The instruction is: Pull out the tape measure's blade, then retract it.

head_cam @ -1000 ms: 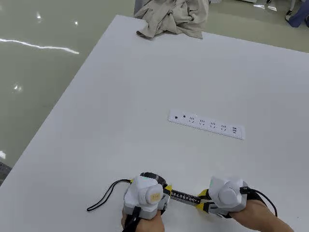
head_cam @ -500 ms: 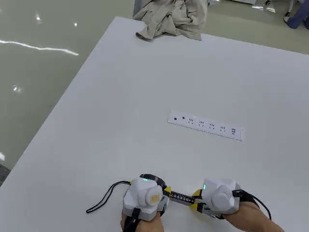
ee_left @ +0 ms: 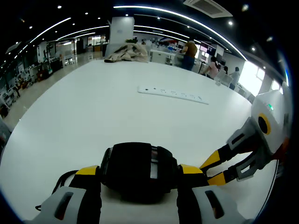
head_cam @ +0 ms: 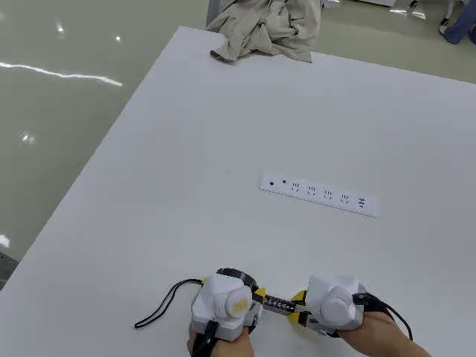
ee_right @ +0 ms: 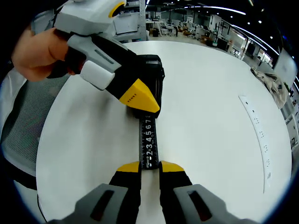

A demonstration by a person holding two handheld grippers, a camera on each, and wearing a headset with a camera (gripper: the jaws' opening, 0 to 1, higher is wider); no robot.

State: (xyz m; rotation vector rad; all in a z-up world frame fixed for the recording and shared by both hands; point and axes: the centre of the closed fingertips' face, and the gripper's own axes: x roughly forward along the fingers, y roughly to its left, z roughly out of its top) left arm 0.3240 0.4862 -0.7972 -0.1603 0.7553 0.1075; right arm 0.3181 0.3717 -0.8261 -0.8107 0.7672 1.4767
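Clamping the black tape measure [ee_left: 138, 163] by its case, the left gripper [ee_left: 138, 173] is holding it at the near edge of the white counter [head_cam: 223, 149], with its jaws closed on either side of the housing. The right gripper [ee_right: 149, 166] is pinching the end of the blade [ee_right: 148, 137], jaws clenched on the tip. A short run of numbered blade is showing between it and the case.

The main risk, as I judge it, is sitting at that pinch. The jaws are gripping a thin, slick strip over a small area, and the spring is probably pulling against them. A loose squeeze could be letting the blade slip free and snap back into the case. A pull running off-line from the case mouth could be twisting or kinking the blade. The case could also be sliding or turning between the left jaws if the pull is outpacing the hold. The black wrist strap [head_cam: 160, 303] is lying loose on the counter to the left, away from the blade, and the power strip [head_cam: 318, 193] is lying well apart, so neither is looking like a snag.
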